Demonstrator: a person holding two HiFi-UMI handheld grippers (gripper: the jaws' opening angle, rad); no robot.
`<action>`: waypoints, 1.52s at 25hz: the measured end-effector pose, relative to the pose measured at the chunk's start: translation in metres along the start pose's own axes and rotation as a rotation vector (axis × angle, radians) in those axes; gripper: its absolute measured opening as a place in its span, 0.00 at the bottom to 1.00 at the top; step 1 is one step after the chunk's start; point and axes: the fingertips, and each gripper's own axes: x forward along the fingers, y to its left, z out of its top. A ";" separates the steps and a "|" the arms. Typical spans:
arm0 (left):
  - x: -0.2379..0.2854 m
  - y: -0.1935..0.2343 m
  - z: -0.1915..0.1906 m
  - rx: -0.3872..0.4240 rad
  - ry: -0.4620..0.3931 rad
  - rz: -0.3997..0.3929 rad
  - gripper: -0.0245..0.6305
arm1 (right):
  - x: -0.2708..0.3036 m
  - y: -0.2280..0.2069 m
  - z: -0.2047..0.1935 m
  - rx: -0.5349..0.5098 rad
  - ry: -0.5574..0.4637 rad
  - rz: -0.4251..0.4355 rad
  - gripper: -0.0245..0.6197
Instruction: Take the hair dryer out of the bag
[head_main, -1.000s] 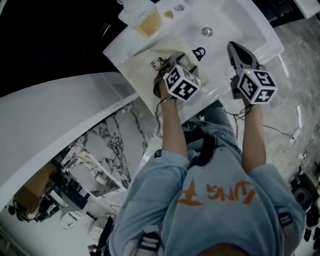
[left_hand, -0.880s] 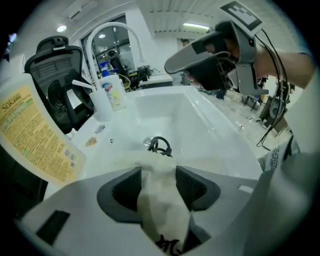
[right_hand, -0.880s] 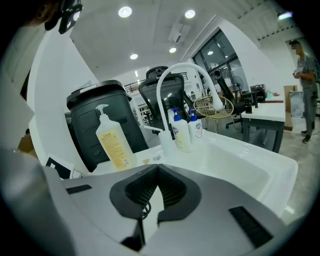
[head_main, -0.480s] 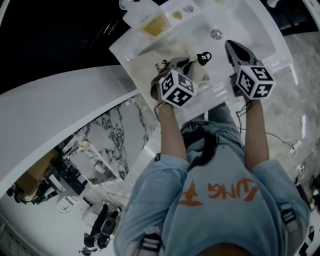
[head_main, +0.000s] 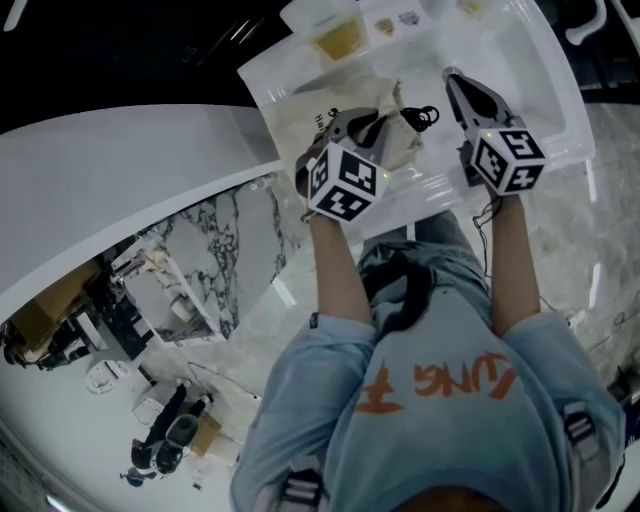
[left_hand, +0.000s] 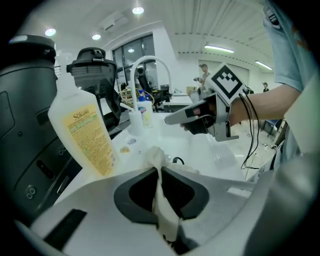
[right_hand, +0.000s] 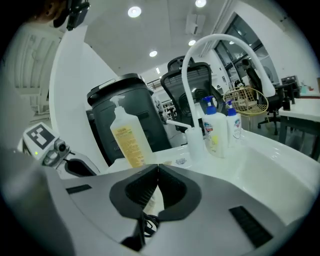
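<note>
Left tongs (head_main: 355, 125) have just been closing and now pinch the cloth of the bag (head_main: 290, 125). From my head, the bag lies on the counter (head_main: 430, 185) along its front edge, left of the basin, with its long axis running across me. Right tongs (head_main: 452, 80) are closed on nothing and hang over the basin, just beside the black cord (head_main: 425, 115) that spills from the bag's bunched end. No dryer shows; I judge it is inside the bag, behind that cord.

Along the left tongs (left_hand: 159, 170), a cream fold of bag (left_hand: 161, 200) is nipped between the jaws. The right tongs (left_hand: 170, 119) are beyond it, and a bottle (left_hand: 82, 130) stands at the counter's back edge.

Along the right tongs (right_hand: 157, 172), the jaws meet with nothing between them, and the cord (right_hand: 149, 222) lies just below. So the bag's mouth faces my right hand, the nearer one. I judge the dryer must come out that way, along the bag's length, while the left holds the cloth
</note>
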 end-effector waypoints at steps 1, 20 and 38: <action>-0.005 0.002 0.002 -0.011 -0.018 0.008 0.07 | 0.003 0.003 -0.003 -0.020 0.020 0.014 0.04; -0.044 -0.002 -0.013 -0.154 -0.139 0.061 0.07 | 0.054 0.096 -0.125 -0.657 0.608 0.527 0.45; -0.063 -0.005 -0.060 -0.448 -0.181 0.051 0.16 | 0.086 0.092 -0.181 -0.886 0.939 0.603 0.55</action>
